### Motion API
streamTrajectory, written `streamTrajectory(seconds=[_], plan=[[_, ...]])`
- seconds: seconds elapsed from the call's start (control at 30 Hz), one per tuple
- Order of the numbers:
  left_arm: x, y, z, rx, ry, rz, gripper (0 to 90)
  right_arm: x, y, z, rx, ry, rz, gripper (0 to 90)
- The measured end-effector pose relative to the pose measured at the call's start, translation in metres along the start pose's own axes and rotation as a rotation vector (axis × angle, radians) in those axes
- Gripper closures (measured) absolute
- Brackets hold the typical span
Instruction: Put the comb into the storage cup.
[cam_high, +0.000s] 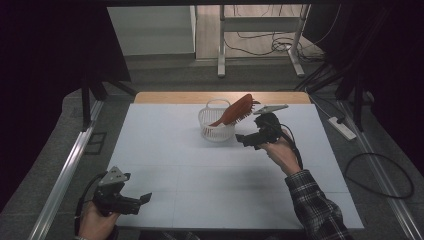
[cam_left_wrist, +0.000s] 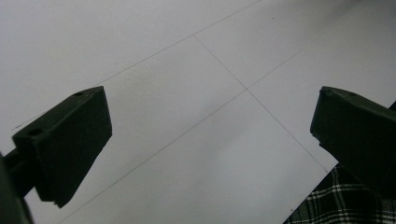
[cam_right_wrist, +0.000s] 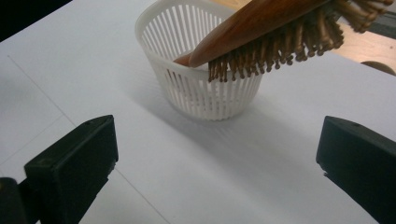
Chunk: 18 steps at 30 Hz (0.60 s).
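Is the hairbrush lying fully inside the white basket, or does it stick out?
It sticks out. The hairbrush leans with its handle end down in the white basket, and its bristled head passes over the rim.

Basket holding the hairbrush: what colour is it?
White basket, seen best in the right gripper view.

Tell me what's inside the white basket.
A wooden hairbrush sits in the basket, handle end down inside, bristled head sticking out over the rim, bristles facing down. The slatted wall and the brush hide the basket's bottom, so anything else there can't be told.
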<state>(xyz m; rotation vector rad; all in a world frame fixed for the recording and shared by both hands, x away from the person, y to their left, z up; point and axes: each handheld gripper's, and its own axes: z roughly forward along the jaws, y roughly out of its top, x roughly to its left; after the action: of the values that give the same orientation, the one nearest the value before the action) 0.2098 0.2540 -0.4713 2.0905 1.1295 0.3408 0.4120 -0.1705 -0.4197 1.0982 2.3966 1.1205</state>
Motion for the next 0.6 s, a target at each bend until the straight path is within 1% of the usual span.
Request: streamTrajectory(seconds=[0.23, 0.37, 0.6], plan=[[0.000, 0.000, 0.000, -0.001, -0.002, 0.000, 0.0, 0.003, -0.004, -0.003, 0.015, 0.035, 0.002, 0.0], [0.001, 0.000, 0.000, -0.007, -0.013, 0.000, 0.0, 0.005, -0.008, -0.005, 0.018, 0.045, 0.002, 0.0], [0.001, 0.000, -0.001, -0.009, -0.011, -0.004, 0.0, 0.011, -0.015, -0.013, 0.008, 0.055, -0.008, 0.0]])
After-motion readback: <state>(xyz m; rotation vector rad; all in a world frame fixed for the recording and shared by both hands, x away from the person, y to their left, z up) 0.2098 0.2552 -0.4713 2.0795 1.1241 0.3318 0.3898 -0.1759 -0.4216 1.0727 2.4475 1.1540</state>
